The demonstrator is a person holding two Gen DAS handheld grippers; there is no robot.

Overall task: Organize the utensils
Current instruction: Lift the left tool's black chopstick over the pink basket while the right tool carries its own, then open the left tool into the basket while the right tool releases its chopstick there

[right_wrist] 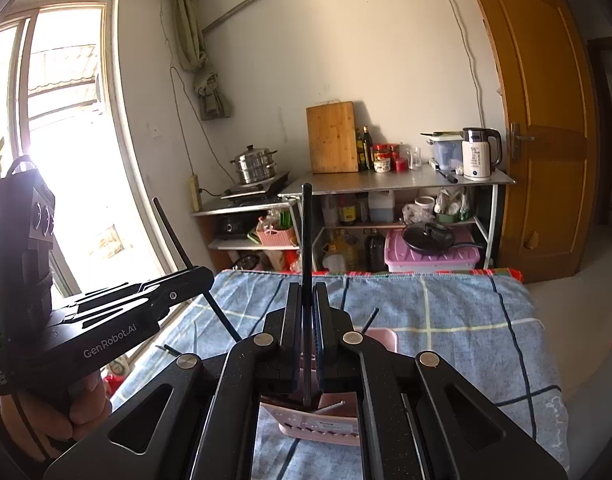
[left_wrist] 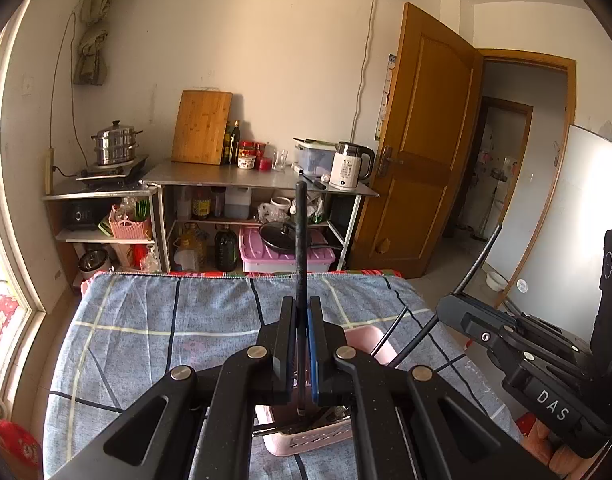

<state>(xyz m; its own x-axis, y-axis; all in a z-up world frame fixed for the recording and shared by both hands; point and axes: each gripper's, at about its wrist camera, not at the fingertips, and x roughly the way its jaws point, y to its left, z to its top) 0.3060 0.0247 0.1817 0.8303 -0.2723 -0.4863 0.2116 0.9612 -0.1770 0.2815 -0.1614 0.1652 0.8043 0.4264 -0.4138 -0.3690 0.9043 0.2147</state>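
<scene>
The left gripper (left_wrist: 301, 320) is pinching a black chopstick (left_wrist: 301, 240) between closed jaws, the stick standing upright above the pink slotted basket (left_wrist: 314, 436) on the blue checked tablecloth (left_wrist: 165, 320). The right gripper (right_wrist: 306, 304) is clamping a second black chopstick (right_wrist: 306, 232) the same way — its body, in the left view, is showing "DAS". The left one's side is reading "GenRobot.AI" in the right view. The white kettle (right_wrist: 478, 156) is displaying "55" — smaller print is unreadable
</scene>
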